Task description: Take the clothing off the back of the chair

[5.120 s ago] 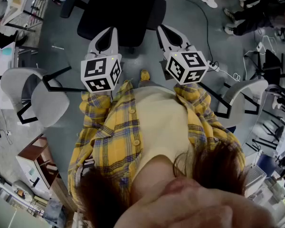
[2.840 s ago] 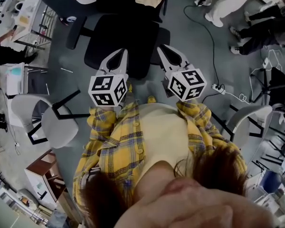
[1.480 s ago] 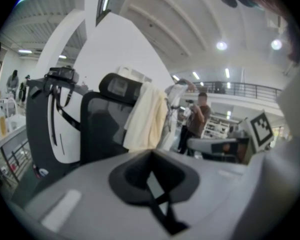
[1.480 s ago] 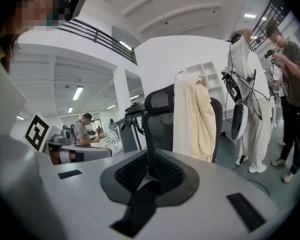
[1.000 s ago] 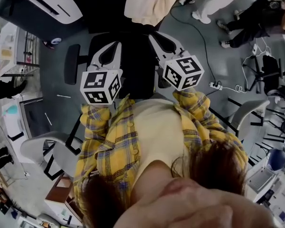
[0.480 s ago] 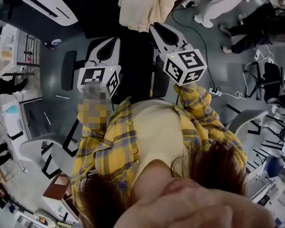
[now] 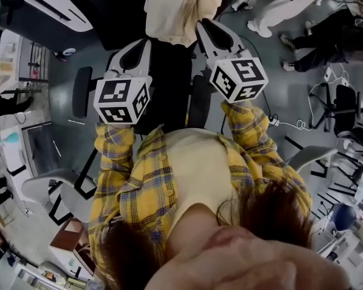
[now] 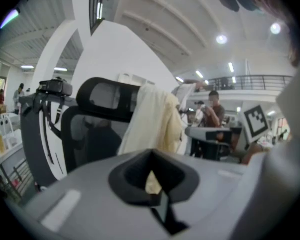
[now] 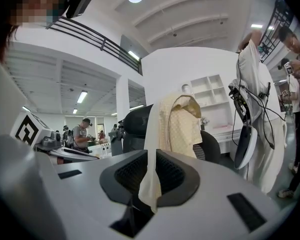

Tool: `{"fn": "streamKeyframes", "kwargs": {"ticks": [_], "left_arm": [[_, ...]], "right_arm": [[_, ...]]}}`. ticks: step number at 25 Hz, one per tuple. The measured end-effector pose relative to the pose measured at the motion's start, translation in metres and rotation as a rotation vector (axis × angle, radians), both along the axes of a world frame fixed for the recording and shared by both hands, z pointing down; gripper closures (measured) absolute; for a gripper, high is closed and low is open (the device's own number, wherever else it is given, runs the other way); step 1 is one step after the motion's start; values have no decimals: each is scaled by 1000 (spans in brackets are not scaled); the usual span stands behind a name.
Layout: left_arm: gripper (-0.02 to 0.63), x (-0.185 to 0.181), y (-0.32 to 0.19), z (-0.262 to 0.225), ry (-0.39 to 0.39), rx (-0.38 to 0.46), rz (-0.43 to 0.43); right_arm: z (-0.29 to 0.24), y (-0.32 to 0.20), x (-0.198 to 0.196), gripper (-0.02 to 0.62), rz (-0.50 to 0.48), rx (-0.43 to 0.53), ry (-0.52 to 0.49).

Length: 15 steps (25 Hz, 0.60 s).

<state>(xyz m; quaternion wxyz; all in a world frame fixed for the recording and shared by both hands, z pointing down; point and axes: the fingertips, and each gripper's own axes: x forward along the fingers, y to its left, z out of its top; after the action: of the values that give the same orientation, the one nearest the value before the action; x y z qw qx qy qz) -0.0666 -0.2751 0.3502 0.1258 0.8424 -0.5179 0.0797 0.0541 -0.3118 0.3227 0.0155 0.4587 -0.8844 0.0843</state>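
The chair (image 7: 169,83) stands ahead of both tongs, with the cream clothing (image 7: 181,11) draped over its back, close beyond their tips. Left tongs (image 7: 140,41) and right tongs (image 7: 203,24) are pressed together, empty. Arriving closed, I'd likely shove the clothing floorward.

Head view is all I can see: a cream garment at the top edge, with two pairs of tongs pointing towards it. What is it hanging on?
Observer: In the right gripper view, the cream fabric garment is draped over the top of the black office chair.
Operator: Have the tongs grabbed it?
Observer: No. The gripper views show the left tongs and the right tongs closed, and the cloth seems to hang beyond them, not pinched.
Operator: Does it cover the whole chair top?
Observer: No. In the left gripper view it covers only the right end of the black headrest. The left end is bare.
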Motion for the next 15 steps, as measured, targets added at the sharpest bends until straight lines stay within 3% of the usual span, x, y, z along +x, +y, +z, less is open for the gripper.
{"fn": "streamKeyframes", "kwargs": {"ticks": [6,9,15], "left_arm": [[603,4,-14,-5,0,11,-20],[603,8,-18,-5,-5,9,-24],[603,9,-21,-3,-16,-1,-38]], "right_arm": [[-13,-19,12,575,45,43,-21],[-18,-26,17,513,53,53,-35],[-19,-37,25,451,83,56,-63]]}}
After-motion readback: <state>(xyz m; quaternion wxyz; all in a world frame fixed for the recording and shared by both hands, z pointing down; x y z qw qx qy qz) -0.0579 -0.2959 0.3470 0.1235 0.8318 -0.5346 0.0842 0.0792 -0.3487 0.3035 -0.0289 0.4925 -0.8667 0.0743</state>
